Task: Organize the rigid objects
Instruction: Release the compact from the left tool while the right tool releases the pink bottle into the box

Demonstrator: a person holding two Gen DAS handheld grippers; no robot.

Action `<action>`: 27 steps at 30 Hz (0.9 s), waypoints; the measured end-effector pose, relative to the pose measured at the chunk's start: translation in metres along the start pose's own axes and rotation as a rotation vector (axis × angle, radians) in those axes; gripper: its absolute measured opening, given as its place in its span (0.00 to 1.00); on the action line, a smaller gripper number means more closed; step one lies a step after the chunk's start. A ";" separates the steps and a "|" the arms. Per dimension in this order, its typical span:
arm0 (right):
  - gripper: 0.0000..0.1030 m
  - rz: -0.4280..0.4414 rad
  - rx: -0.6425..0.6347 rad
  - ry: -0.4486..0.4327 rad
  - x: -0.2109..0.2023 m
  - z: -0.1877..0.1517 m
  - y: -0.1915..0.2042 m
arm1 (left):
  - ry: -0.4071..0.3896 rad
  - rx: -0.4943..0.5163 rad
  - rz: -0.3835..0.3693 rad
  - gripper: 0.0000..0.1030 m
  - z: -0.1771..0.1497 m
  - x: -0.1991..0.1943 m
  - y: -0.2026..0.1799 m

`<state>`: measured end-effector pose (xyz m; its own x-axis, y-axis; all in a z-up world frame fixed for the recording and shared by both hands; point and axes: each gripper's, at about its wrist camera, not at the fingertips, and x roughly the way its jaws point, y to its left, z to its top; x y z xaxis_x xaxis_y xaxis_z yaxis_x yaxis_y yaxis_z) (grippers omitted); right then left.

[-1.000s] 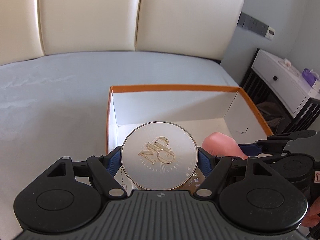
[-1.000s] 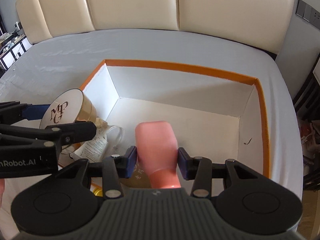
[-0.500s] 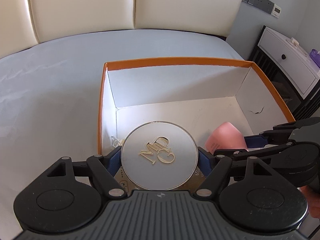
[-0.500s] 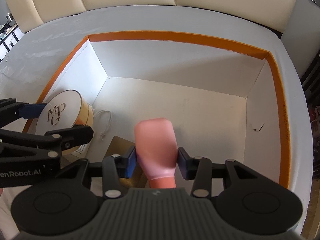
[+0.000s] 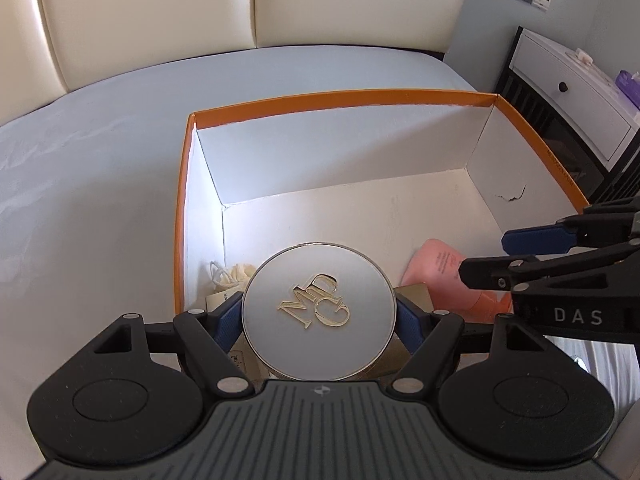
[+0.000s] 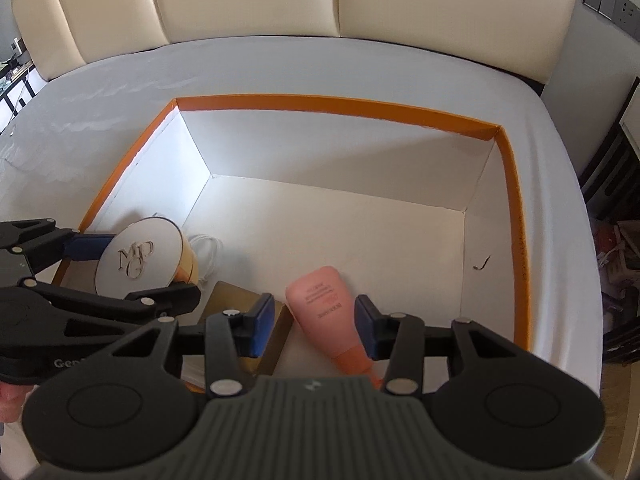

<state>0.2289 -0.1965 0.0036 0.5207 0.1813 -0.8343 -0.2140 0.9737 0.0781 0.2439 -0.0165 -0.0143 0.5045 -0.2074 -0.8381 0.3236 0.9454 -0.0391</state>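
Observation:
My left gripper (image 5: 319, 316) is shut on a round gold tin with a silver monogrammed lid (image 5: 319, 312) and holds it over the near left corner of the orange-rimmed white box (image 5: 344, 98). The tin also shows in the right wrist view (image 6: 138, 262). My right gripper (image 6: 315, 322) is open. The pink tube (image 6: 326, 312) lies on the box floor between its fingers, apart from both pads. The tube also shows in the left wrist view (image 5: 438, 270).
The box (image 6: 332, 106) sits on a pale blue bed with a cream headboard (image 6: 256, 0). A gold card box (image 6: 240, 300), a white cord (image 6: 206, 246) and a small cloth pouch (image 5: 236, 274) lie inside. A white nightstand (image 5: 576, 92) stands at the right.
My right gripper has opened and let go of the pink tube, which now lies on the box floor. Both grippers have moved down into the box; the left still holds the tin.

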 end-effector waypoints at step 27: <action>0.53 -0.060 -0.002 -0.089 -0.025 -0.008 0.000 | -0.016 -0.026 -0.054 0.94 -0.007 -0.009 -0.006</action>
<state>0.2097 -0.2020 0.0200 0.6036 0.1347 -0.7858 -0.1822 0.9828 0.0285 0.2319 -0.0181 -0.0100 0.4995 -0.2619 -0.8258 0.3300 0.9389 -0.0981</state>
